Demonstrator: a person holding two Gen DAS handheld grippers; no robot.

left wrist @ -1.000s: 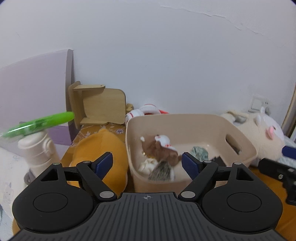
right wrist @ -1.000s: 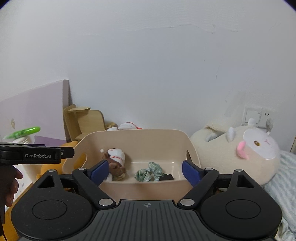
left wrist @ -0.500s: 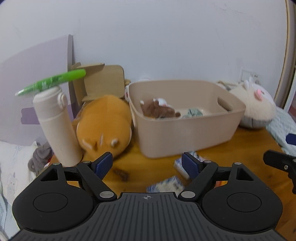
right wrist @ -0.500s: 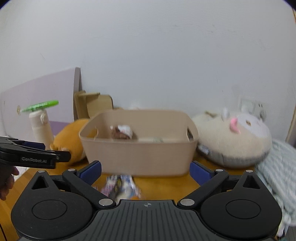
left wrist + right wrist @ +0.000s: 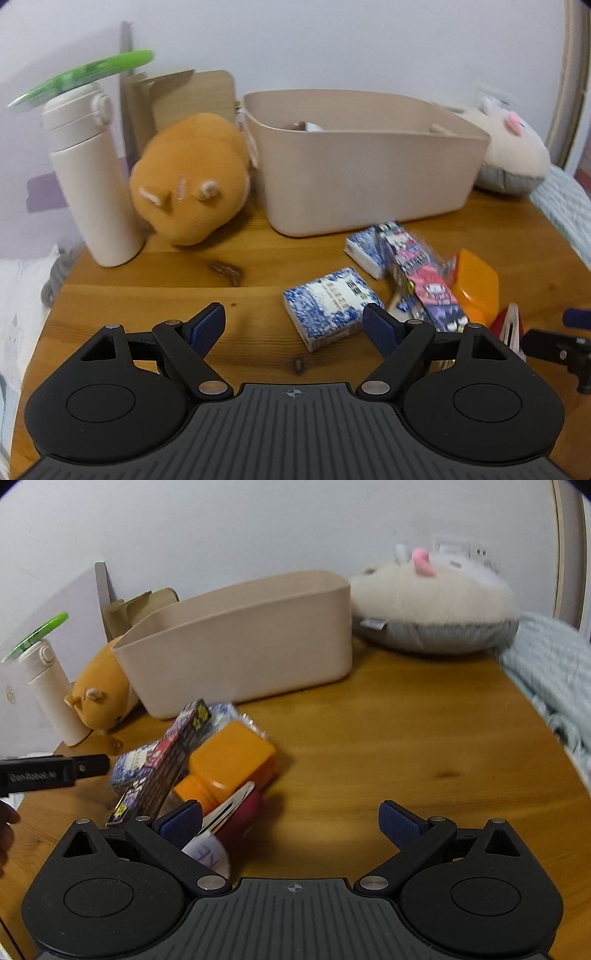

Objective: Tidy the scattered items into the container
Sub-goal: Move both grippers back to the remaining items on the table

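Observation:
The beige bin [image 5: 362, 158] [image 5: 240, 642] stands at the back of the wooden table [image 5: 155, 284]; only a bit of a toy shows over its rim. In front of it lie two blue-white tissue packs [image 5: 328, 306] [image 5: 365, 247], a long colourful box [image 5: 417, 273] [image 5: 166, 764], an orange container [image 5: 476, 284] [image 5: 229, 764] and a red item with a silver clip [image 5: 236, 805]. My left gripper [image 5: 293, 325] is open low over the table, the nearer tissue pack just ahead of its right finger. My right gripper [image 5: 291, 823] is open wide, its left finger beside the red item.
An orange plush [image 5: 192, 177] and a white bottle [image 5: 92, 177] topped by a green disc [image 5: 85, 74] stand left of the bin. A cream plush [image 5: 432, 605] and a pale blue blanket [image 5: 546, 672] lie on the right. A hand [image 5: 5, 830] shows at the left edge.
Both grippers have dropped from above the bin to low over the table in front of it, bringing the scattered items into view. The right jaws have widened a little.

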